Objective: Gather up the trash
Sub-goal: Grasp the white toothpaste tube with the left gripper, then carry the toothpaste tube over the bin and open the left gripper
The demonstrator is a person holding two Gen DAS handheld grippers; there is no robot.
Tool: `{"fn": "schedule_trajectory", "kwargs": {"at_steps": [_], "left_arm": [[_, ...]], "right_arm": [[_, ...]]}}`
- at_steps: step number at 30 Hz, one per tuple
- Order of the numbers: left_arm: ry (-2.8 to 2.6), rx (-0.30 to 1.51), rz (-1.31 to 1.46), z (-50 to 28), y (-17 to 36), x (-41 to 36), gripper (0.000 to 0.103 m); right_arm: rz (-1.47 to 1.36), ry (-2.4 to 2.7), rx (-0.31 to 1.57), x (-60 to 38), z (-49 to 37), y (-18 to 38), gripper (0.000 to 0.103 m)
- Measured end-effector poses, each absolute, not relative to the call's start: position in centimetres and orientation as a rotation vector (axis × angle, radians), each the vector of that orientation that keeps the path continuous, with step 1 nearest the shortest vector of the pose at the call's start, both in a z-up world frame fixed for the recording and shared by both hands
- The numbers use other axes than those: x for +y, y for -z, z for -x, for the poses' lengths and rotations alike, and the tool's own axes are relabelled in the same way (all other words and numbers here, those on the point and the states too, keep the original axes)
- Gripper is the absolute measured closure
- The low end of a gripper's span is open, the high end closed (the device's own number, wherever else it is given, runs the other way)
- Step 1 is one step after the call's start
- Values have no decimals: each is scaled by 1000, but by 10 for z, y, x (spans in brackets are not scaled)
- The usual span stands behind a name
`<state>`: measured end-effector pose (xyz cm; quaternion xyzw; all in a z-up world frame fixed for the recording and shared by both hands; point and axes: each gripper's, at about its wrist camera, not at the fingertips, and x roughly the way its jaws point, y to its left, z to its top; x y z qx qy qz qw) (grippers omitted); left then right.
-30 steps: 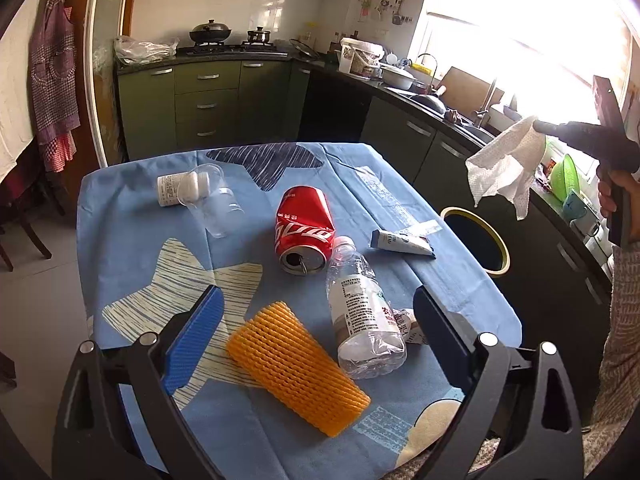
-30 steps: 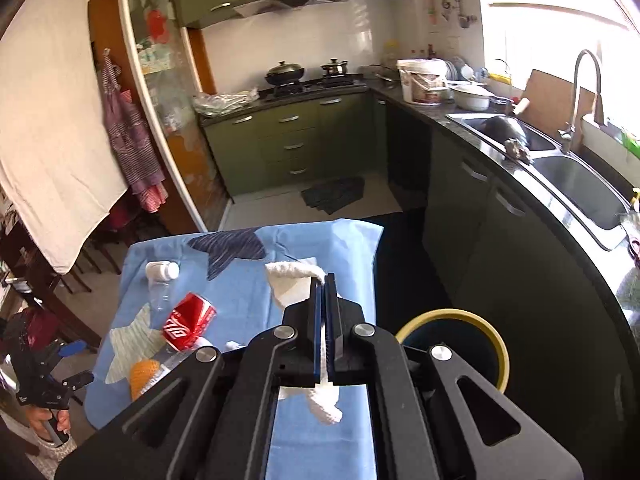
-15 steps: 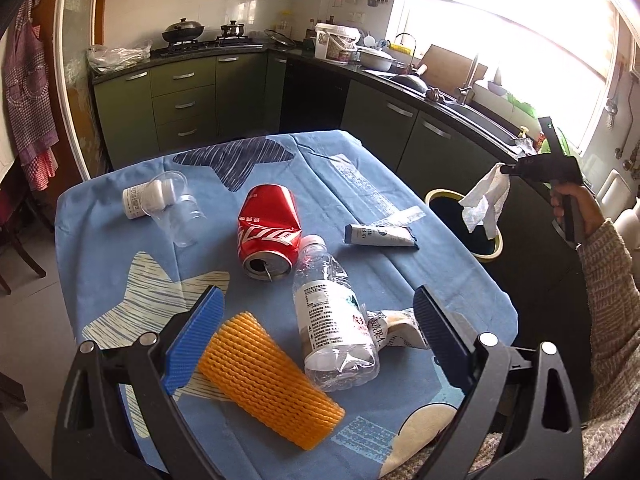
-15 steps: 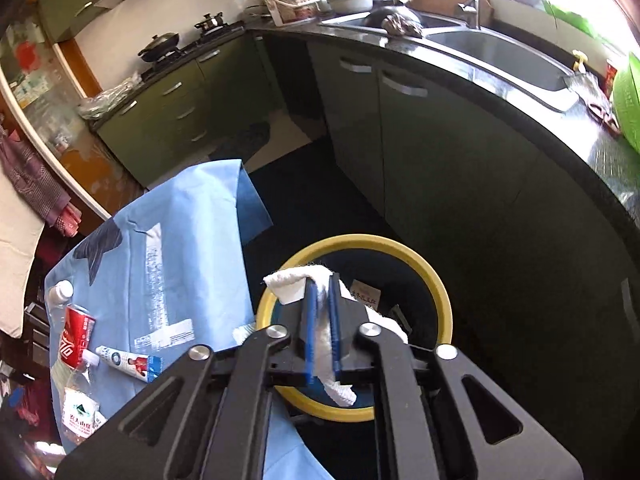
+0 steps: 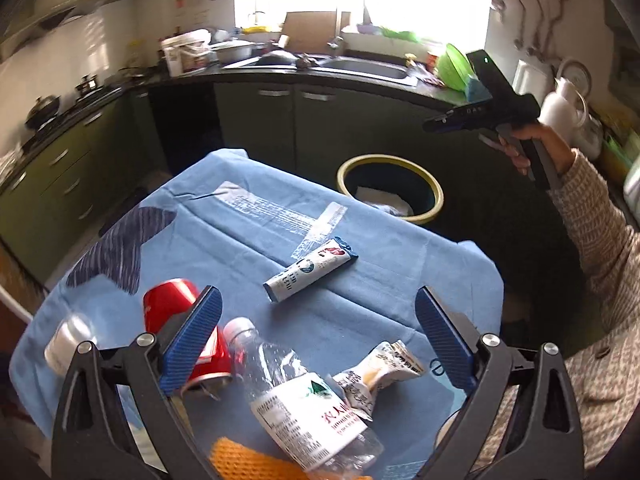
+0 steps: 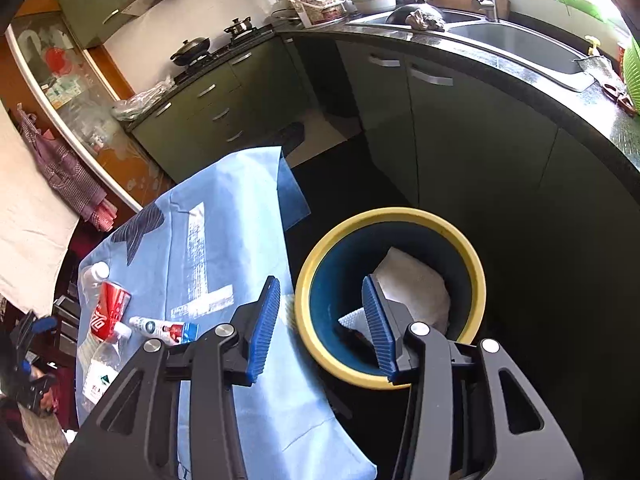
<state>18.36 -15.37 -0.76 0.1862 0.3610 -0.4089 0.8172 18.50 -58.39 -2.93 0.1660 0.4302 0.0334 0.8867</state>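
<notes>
The yellow-rimmed bin [image 6: 476,268] stands on the floor beside the table, with the white paper towel [image 6: 414,286] lying inside; both also show in the left wrist view, bin [image 5: 434,188] and towel [image 5: 382,198]. My right gripper [image 6: 320,324] is open and empty above the bin's near rim. My left gripper [image 5: 316,340] is open and empty over the table, above a clear plastic bottle [image 5: 308,400], a crumpled wrapper [image 5: 380,376] and a red can [image 5: 172,304]. A toothpaste tube [image 5: 310,268] lies mid-table. An orange foam net [image 5: 248,464] lies at the near edge.
The blue tablecloth [image 5: 240,232] hangs over the table's edges. A small white bottle [image 5: 66,344] lies at the left. Dark green kitchen cabinets [image 6: 460,120] and a sink counter [image 6: 520,44] curve closely behind the bin.
My right gripper opened and let the paper towel fall into the bin, then lifted a little. My left gripper swung right and moved forward over the bottle and can.
</notes>
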Motion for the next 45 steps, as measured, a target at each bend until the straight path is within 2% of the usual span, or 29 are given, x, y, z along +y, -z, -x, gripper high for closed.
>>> {"fn": "schedule_trajectory", "kwargs": {"at_steps": [13, 16, 18, 22, 24, 26, 32, 37, 45], "left_arm": [[1053, 932, -801, -248, 86, -249, 11], [1054, 993, -864, -257, 106, -259, 25], [1061, 1037, -871, -262, 116, -261, 42], [1054, 1063, -881, -262, 125, -260, 55], [1051, 1065, -866, -261, 124, -258, 71], [1036, 1064, -860, -259, 122, -256, 79], [1001, 1059, -855, -251, 117, -251, 81], [998, 1025, -838, -242, 92, -259, 81], [1082, 986, -826, -248, 48, -337, 81]], "right_arm": [[-373, -157, 988, -556, -155, 72, 55], [-377, -171, 1003, -555, -157, 80, 55], [-384, -179, 1006, -555, -157, 84, 53], [-393, -190, 1008, -556, -158, 87, 53], [-399, -194, 1005, -557, -157, 89, 53], [-404, -199, 1002, -558, -155, 90, 53], [-416, -220, 982, -558, -146, 90, 53], [-430, -224, 938, -567, -130, 83, 53], [-503, -202, 861, -604, -86, 82, 52]]}}
